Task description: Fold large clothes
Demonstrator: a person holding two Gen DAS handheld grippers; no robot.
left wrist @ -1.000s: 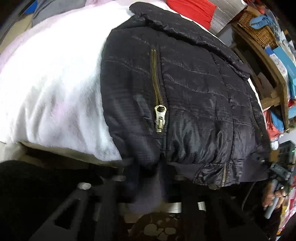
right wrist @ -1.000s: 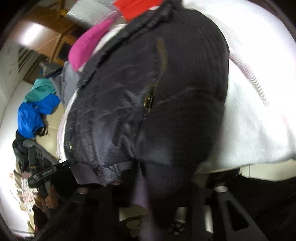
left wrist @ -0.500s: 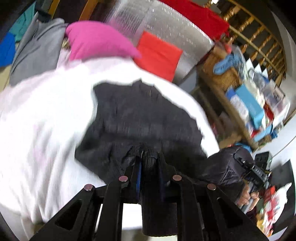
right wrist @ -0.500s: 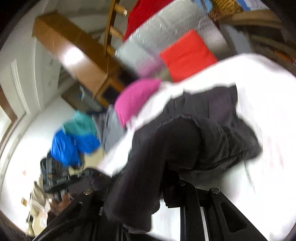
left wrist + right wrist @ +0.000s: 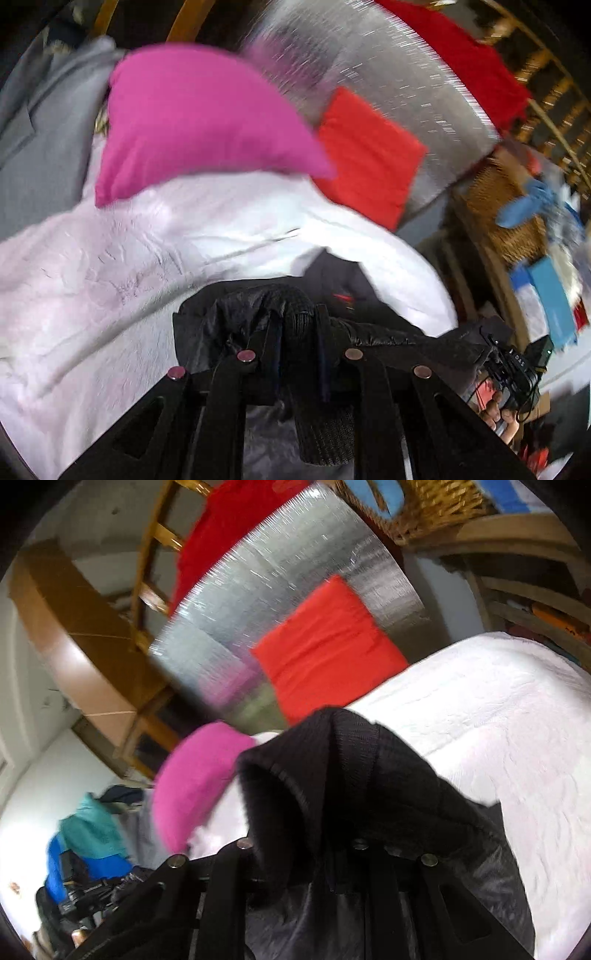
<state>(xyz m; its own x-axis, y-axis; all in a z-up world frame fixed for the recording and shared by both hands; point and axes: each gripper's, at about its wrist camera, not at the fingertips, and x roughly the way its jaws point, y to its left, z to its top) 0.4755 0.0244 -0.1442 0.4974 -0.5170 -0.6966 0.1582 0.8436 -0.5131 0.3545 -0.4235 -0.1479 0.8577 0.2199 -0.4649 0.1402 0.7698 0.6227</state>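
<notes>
Mid-fold on the black puffer jacket (image 5: 258, 314) right now. My left gripper (image 5: 295, 328) is clenched on the ribbed knit hem, with the fabric bunched between the fingers at 6 o'clock in the left wrist view. My right gripper (image 5: 328, 834) is clamped on the other hem corner too; its jaws have just been closing a touch tighter, with cloth draped right over them. The jacket hangs between both tongs above the white fleece blanket (image 5: 92, 277) on the bed.

Pink pillow (image 5: 192, 125) sits at 11 o'clock and the red pillow (image 5: 365, 158) at 1 o'clock, both against the silver foil panel (image 5: 406, 74). I'd guess that's the collar end, so that's where the hem should go.

To do this bit well, I reckon I need to keep both hands level and matched so the fold comes out straight. I want the hem taut between the tongs, then laid down square, short of the pillows. Puffer nylon is slippery, so I won't loosen anything until it's resting flat.
</notes>
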